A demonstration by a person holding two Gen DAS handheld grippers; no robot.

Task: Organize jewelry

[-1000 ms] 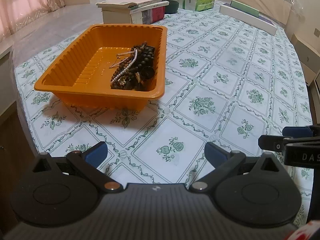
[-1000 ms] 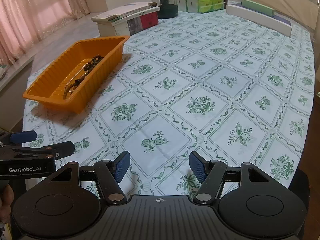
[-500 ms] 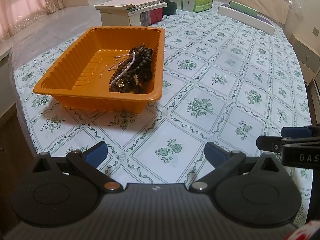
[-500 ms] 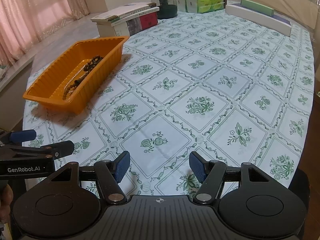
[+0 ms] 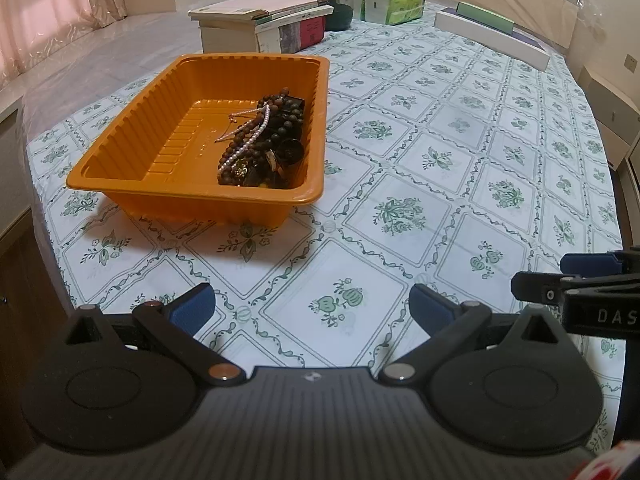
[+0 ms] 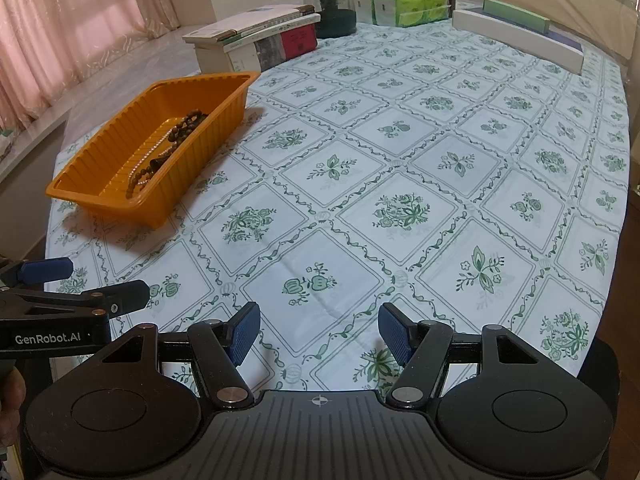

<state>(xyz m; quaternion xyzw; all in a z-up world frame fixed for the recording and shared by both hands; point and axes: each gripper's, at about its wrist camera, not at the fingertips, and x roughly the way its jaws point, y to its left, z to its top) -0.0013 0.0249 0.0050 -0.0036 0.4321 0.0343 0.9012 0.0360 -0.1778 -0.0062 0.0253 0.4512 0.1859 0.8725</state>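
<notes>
We hold the left gripper (image 5: 312, 310) and the right gripper (image 6: 318, 334) side by side over the table's near edge, both with jaws spread wide and gripping nothing. Toward the tablecloth's (image 5: 440, 152) left edge sits the orange tray (image 5: 120, 152), with the jewelry (image 5: 264, 140) (dark beads, a pale strand) heaped against its right wall.

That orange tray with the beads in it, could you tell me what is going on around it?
A person holds a claw in each hand over the table. The left claw and right claw are both open and empty, short of the orange tray. The jewelry, dark beads and a pearl strand, lies tangled in it, untouched.
</notes>
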